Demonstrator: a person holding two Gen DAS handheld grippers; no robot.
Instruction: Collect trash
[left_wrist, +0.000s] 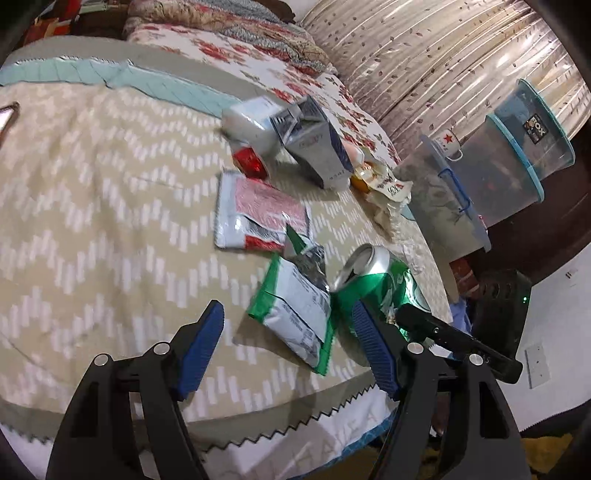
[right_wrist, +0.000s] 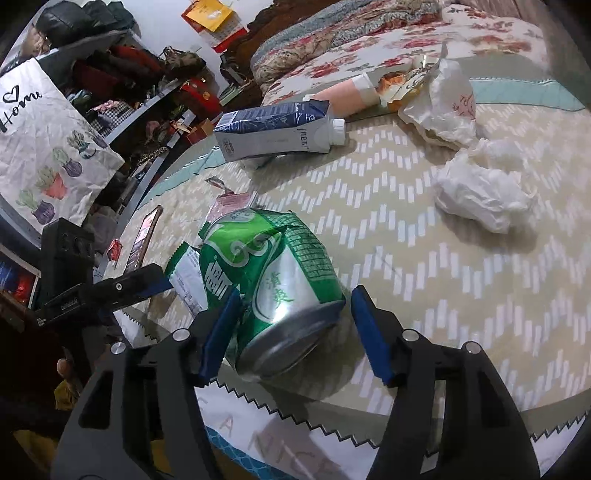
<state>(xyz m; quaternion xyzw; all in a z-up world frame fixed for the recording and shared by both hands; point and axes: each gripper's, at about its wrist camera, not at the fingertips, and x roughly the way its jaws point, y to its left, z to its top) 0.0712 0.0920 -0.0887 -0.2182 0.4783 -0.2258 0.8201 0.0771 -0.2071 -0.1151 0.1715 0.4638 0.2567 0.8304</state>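
Note:
A dented green can (right_wrist: 273, 280) lies on the zigzag-patterned bed cover; it also shows in the left wrist view (left_wrist: 376, 273). My right gripper (right_wrist: 295, 325) is open with its blue fingers either side of the can's base. My left gripper (left_wrist: 288, 332) is open and empty, with a green-and-white snack wrapper (left_wrist: 299, 310) lying between its fingers. Farther off lie a red-and-white packet (left_wrist: 258, 214), a blue-grey carton (left_wrist: 317, 147) and a white bottle with a red cap (left_wrist: 251, 129). The right wrist view shows the carton (right_wrist: 277, 129), crumpled white tissue (right_wrist: 484, 195) and a food wrapper (right_wrist: 439, 99).
Clear plastic storage boxes (left_wrist: 517, 155) with a star mug (left_wrist: 448, 142) stand beyond the bed's right edge. A phone (right_wrist: 144, 236) lies on the cover at left. Cluttered shelves (right_wrist: 122, 92) and a "Home" cloth (right_wrist: 40, 140) stand beside the bed. The cover's sawtooth edge (right_wrist: 332, 432) runs close below my grippers.

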